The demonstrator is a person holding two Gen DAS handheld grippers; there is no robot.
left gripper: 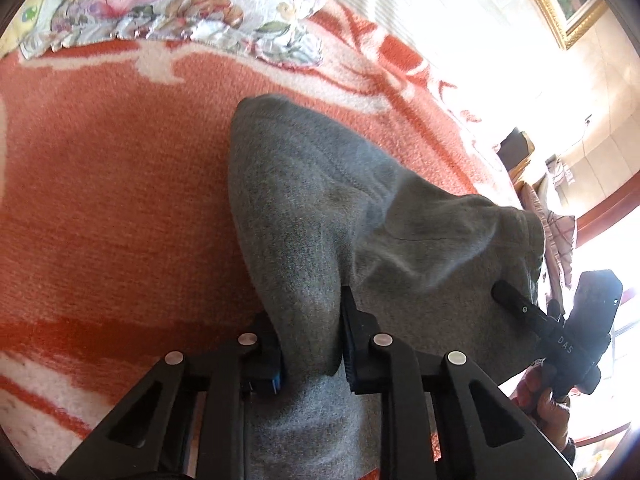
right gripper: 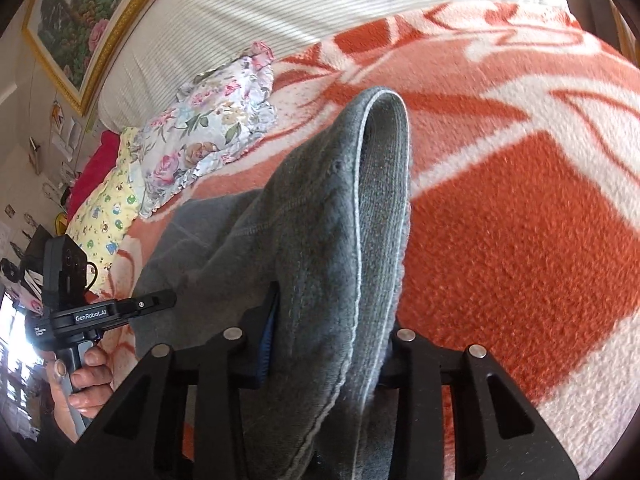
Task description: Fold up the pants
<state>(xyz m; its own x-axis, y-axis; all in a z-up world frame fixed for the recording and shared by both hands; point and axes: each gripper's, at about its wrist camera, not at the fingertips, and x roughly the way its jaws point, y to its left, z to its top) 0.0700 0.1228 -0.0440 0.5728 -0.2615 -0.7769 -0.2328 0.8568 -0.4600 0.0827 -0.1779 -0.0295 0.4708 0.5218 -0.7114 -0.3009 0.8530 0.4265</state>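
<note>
Both claws, left claw (left gripper: pixel 310 344) and right claw (right gripper: pixel 328 344), clamp grey pants (left gripper: pixel 340 200) above blanket (left gripper: pixel 100 180).

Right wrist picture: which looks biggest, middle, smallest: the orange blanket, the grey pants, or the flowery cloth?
1. orange blanket
2. grey pants, though they hang close to the camera, so they look bigger
3. flowery cloth

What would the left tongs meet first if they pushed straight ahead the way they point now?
Most likely more of the gray pants they already clamp: the cloth fills the line ahead of the left tongs. Beyond that lies the orange blanket, though depth is unclear.
</note>
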